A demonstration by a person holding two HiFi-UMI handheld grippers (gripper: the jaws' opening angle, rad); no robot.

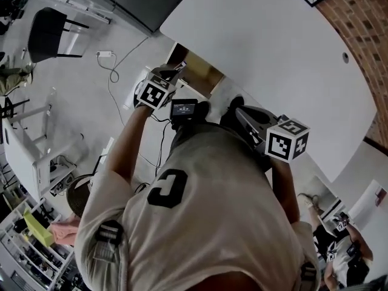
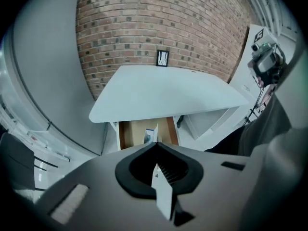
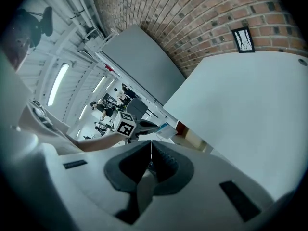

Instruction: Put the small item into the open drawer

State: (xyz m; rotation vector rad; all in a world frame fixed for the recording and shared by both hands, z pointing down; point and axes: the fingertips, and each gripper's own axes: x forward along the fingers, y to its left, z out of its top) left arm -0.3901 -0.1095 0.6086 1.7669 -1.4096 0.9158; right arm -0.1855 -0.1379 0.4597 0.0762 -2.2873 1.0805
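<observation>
Hanging near open drawer (image 2: 130,134): gripped small packet (image 2: 151,135).

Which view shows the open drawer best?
The left gripper view: it looks straight into the drawer, wooden inside, under the table. The head view shows its inside from above, partly behind the left gripper. The right gripper view shows only a sliver.

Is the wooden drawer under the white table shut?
No, the brown wooden drawer stands pulled out from under the white table, and its inside shows in the left gripper view.
</observation>
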